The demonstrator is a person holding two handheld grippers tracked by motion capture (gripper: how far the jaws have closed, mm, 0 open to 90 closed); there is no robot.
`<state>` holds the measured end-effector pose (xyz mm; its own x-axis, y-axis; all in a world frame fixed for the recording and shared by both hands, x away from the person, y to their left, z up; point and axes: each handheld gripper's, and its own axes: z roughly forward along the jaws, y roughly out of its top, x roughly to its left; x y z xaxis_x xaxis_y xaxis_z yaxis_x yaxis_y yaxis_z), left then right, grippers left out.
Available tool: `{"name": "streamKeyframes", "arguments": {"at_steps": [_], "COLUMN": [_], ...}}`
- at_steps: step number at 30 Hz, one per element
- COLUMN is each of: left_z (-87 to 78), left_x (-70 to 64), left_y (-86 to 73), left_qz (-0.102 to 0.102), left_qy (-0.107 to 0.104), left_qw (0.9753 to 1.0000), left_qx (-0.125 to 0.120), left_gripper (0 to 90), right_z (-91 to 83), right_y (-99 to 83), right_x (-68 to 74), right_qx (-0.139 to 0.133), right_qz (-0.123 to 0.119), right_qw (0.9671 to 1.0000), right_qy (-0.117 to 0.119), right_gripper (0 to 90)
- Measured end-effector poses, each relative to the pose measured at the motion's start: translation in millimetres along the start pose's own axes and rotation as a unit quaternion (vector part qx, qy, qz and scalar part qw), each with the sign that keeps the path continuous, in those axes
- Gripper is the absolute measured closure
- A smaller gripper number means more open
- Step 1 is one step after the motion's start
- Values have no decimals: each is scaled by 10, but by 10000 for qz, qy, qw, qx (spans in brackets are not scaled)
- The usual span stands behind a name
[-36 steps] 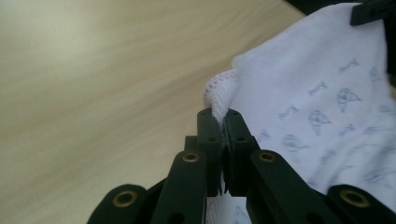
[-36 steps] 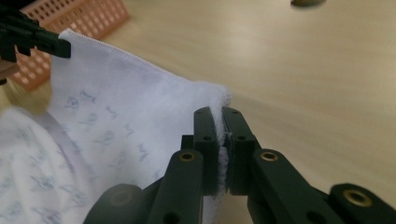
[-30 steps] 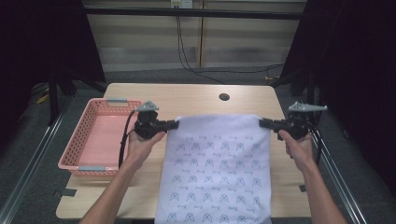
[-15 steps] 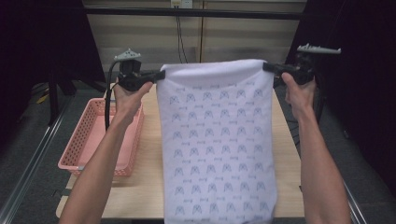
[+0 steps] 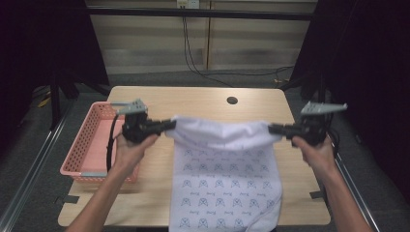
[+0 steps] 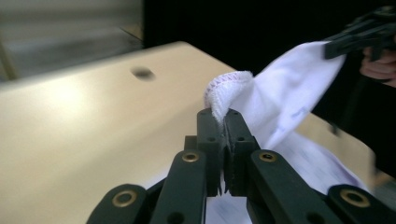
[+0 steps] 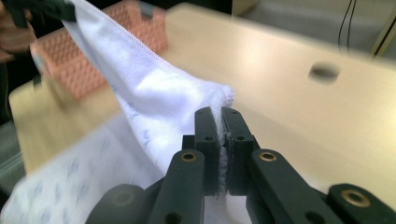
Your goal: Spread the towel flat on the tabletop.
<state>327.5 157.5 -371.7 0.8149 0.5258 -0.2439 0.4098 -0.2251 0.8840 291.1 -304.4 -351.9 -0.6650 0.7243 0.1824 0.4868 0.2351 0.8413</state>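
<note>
1. High view: a white cloth (image 5: 225,179) with a small blue repeat print was held by its two top corners. The left gripper (image 5: 167,125) was seen at the cloth's left corner and the right gripper (image 5: 274,128) at its right corner, well apart, both above the desk (image 5: 203,99). The top edge was slack and sagged between them, bunched into folds. The lower part was spread flat on the desk and hung over the near edge. A pink basket (image 5: 96,140) was seen at the desk's left side, just beside the left hand (image 5: 130,147). A dark round hole (image 5: 232,100) was noted in the desk top toward the far edge. The right hand (image 5: 314,152) was placed near the desk's right edge.

2. Left gripper view: the fingers (image 6: 210,140) were pressed together, pinching a stitched corner of the cloth (image 6: 280,100). The hem was bunched just above the fingertips. The cloth was stretched away to the right gripper (image 6: 359,39) at upper right. The hole (image 6: 142,73) was seen blurred on the desk (image 6: 84,121).

3. Right gripper view: the fingers (image 7: 208,140) were shut on the other cloth (image 7: 149,88) corner, with the hem poking out above the tips. The cloth ran up-left toward the left gripper (image 7: 46,9). The basket (image 7: 107,42) was seen behind it, blurred. The hole (image 7: 324,71) was seen on the desk (image 7: 289,116).
</note>
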Motion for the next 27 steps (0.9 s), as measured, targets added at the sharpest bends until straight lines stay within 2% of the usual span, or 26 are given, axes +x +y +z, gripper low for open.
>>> {"name": "streamKeyframes", "arguments": {"at_steps": [2, 3, 4, 5, 6, 7, 8, 9, 10, 12, 13, 14, 15, 16, 17, 18, 19, 20, 22, 25, 26, 27], "left_z": [41, 71, 106, 157, 157, 180, 201, 218, 218, 202, 205, 221, 243, 275, 300, 326, 343, 359, 411, 489, 523, 544], "left_x": [-125, -191, -249, -308, -308, -332, -354, -375, -399, -444, -469, -490, -503, -500, -488, -471, -453, -450, -430, -338, -294, -267], "left_y": [-269, -400, -530, -718, -718, -804, -909, -1019, -1088, -1222, -1293, -1343, -1369, -1380, -1376, -1375, -1368, -1357, -1313, -1249, -1220, -1203], "left_qz": [-180, -178, -157, -211, -211, -201, -185, -270, -242, -312, -312, -256, -178, -189, -165, -195, -224, -209, -127, -168, -189, -209], "left_qy": [-179, -234, -262, -322, -322, -368, -370, -423, -420, -511, -542, -557, -529, -589, -559, -572, -530, -339, -152, 57, 188, 207], "left_qw": [9993, 9987, 9978, 9956, 9956, 9943, 9925, 9894, 9877, 9843, 9830, 9796, 9784, 9767, 9755, 9750, 9757, 9777, 9778, 9783, 9787, 9786], "left_qx": [266, 423, 595, 851, 851, 979, 1151, 1365, 1484, 1662, 1724, 1915, 1988, 2057, 2121, 2139, 2113, 2064, 2088, 2067, 2033, 2038], "left_gripper": [876, 876, 875, 875, 874, 874, 874, 874, 873, 872, 872, 871, 871, 870, 870, 871, 872, 873, 875, 876, 876, 876], "right_z": [42, 75, 121, 171, 171, 239, 271, 307, 331, 329, 316, 290, 268, 265, 273, 272, 270, 266, 281, 309, 314, 329], "right_y": [-300, -453, -612, -767, -767, -1000, -1105, -1231, -1356, -1492, -1519, -1522, -1525, -1536, -1562, -1580, -1577, -1562, -1553, -1524, -1512, -1494], "right_x": [117, 157, 183, 212, 212, 246, 268, 299, 336, 381, 409, 426, 436, 435, 436, 423, 422, 438, 441, 337, 303, 253], "right_qx": [227, 380, 519, 742, 742, 1019, 1173, 1332, 1454, 1545, 1620, 1631, 1615, 1654, 1746, 1711, 1720, 1782, 1786, 1702, 1702, 1692], "right_qz": [146, 185, 289, 340, 340, 512, 553, 597, 653, 763, 760, 718, 749, 694, 668, 756, 714, 674, 596, 632, 653, 663], "right_qw": [9995, 9990, 9979, 9962, 9962, 9927, 9906, 9881, 9858, 9833, 9821, 9824, 9824, 9824, 9814, 9813, 9818, 9812, 9819, 9834, 9832, 9831], "right_qy": [157, 172, 251, 296, 296, 394, 437, 478, 523, 593, 585, 559, 559, 519, 427, 450, 375, 296, 210, 25, -17, -212], "right_gripper": [871, 871, 871, 871, 871, 871, 871, 871, 871, 871, 871, 871, 870, 870, 871, 872, 873, 873, 874, 875, 875, 874]}}
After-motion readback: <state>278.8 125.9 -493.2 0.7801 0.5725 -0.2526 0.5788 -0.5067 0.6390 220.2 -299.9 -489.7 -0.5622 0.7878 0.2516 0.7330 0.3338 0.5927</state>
